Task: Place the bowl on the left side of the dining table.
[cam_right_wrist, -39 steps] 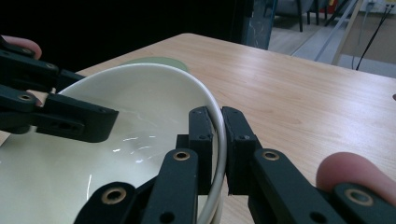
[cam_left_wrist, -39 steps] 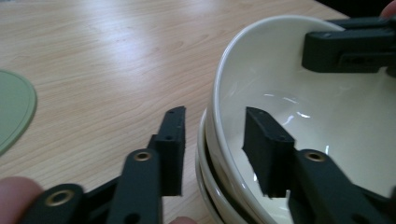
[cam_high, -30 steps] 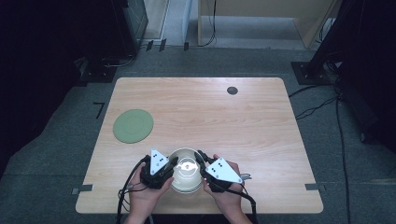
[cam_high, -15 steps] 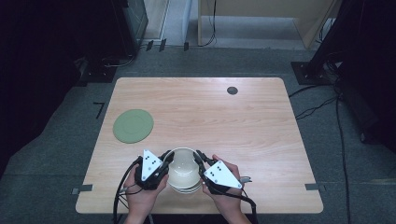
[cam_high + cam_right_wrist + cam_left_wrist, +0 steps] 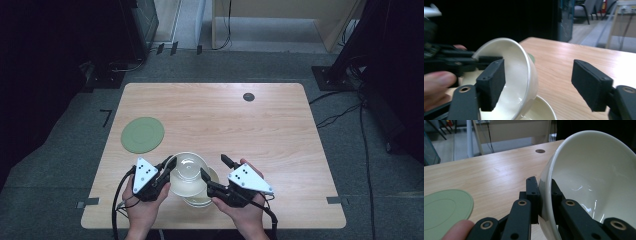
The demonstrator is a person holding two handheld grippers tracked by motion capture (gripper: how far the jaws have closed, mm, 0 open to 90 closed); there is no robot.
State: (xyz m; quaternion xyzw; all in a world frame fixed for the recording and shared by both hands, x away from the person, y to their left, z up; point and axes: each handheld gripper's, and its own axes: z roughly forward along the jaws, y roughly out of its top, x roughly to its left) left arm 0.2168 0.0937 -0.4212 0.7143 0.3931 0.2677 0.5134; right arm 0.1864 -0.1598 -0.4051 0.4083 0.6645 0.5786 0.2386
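1. Pale wood grain covers the table (image 5: 280, 140), which stands on grey carpet with dark equipment around it; a green mat (image 5: 142, 134) lies flat near its left edge and a small dark disc (image 5: 248, 96) sits near the far side.
2. At the near edge, the left gripper (image 5: 167, 172) is clamped on the rim of the upper bowl (image 5: 187, 172). The left gripper view shows one jaw outside the wall and one inside, pressed tight, with the bowl tilted.
3. A second bowl (image 5: 205, 200) rests on the table beneath it, partly covered. In the right gripper view the upper bowl's base looks just clear of the lower one, though I cannot tell whether they touch.
4. The right gripper (image 5: 214, 176) has just been opening: its jaws stand wide apart, one near the upper bowl's rim and the other out over the table, and they grip nothing.
5. The step in hand appears to be separating the stacked bowls, the left lifting the top one away.
6. To do it well, keep the pinch firm, since a grip on one side of the rim lets the bowl swing.
7. Raise it straight up until it clears the lower rim, then level it before carrying it sideways.
8. Draw the right gripper back so its jaws do not catch either bowl.
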